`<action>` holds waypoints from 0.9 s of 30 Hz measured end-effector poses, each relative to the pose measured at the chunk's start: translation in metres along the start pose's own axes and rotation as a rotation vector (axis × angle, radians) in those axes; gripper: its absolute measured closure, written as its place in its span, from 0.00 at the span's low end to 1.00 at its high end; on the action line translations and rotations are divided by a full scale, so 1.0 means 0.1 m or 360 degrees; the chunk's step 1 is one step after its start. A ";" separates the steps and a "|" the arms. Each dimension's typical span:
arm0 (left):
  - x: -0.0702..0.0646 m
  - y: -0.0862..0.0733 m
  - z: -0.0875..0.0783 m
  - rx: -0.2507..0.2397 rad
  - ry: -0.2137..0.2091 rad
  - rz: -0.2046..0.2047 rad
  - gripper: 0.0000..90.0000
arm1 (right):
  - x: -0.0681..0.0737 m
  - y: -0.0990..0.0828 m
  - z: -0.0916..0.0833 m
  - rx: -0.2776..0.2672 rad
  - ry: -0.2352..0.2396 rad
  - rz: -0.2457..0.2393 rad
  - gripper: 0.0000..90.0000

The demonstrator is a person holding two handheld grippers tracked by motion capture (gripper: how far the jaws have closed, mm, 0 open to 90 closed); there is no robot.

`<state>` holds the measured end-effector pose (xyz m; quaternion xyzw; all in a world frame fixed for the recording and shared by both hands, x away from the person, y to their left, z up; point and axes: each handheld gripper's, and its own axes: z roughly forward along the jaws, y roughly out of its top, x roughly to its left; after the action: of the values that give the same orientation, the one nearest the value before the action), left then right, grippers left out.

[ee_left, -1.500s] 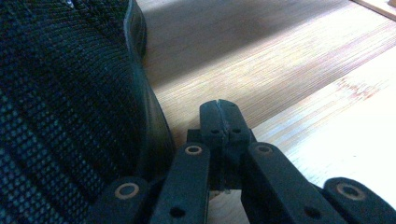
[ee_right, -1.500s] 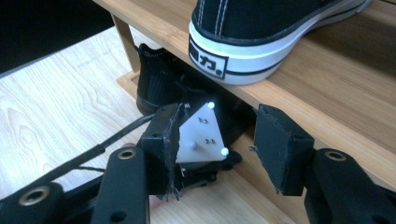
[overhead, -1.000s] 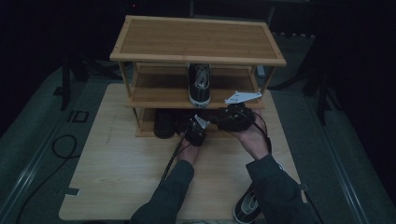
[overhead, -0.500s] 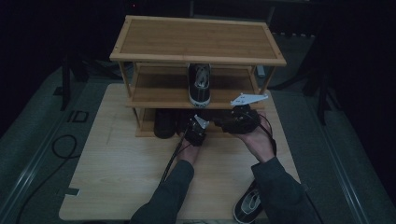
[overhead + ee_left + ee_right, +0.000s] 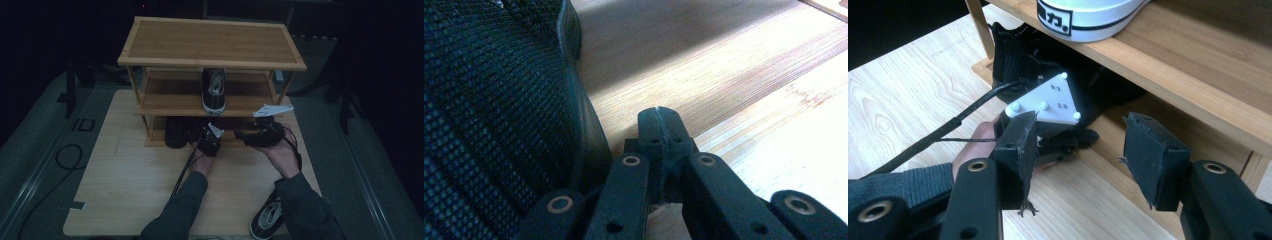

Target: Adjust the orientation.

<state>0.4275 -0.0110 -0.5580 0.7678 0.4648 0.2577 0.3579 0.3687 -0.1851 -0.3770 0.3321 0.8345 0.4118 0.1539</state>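
A three-tier bamboo shoe rack (image 5: 210, 42) stands at the far side of the pale wooden table (image 5: 125, 185). At the left of its bottom shelf sit the dark shoes (image 5: 176, 132), black knit ones in the left gripper view (image 5: 494, 115), where a rubber-edged sole runs just left of the jaws. The left gripper (image 5: 209, 140) sits at the front edge of that bottom shelf, just right of the dark shoes, its jaws pressed flat together with nothing between them; whether its side touches the shoe I cannot tell. In the right gripper view its grey three-cornered plate (image 5: 1045, 102) shows with the cable trailing back toward the near left over the table. Above, on the middle shelf, a black canvas sneaker with a white toe cap (image 5: 213, 90) stands with its toe toward the near edge, overhanging slightly; its white toe (image 5: 1088, 17) appears at the top of the right gripper view. Further right, the right gripper (image 5: 257, 134) hovers level in front of the bottom shelf's right half, jaws standing well apart and holding nothing. At the near right edge of the table lies another black-and-white sneaker (image 5: 267, 220), beside the person's right sleeve
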 end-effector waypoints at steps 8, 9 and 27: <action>0.00 0.00 0.00 0.0001 -0.0001 0.0001 1.00 | -0.02 -0.08 -0.02 0.0013 0.0009 0.0015 0.52; 0.00 0.00 0.00 0.0001 -0.0001 0.0001 1.00 | -0.03 -0.09 -0.02 0.0016 0.0007 0.0014 0.52; 0.00 0.00 0.00 0.0004 -0.0009 0.0002 1.00 | -0.08 -0.22 -0.04 0.0049 0.0020 0.0056 0.52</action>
<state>0.4275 -0.0108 -0.5579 0.7692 0.4637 0.2552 0.3580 0.3628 -0.2022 -0.3917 0.3463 0.8358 0.4037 0.1363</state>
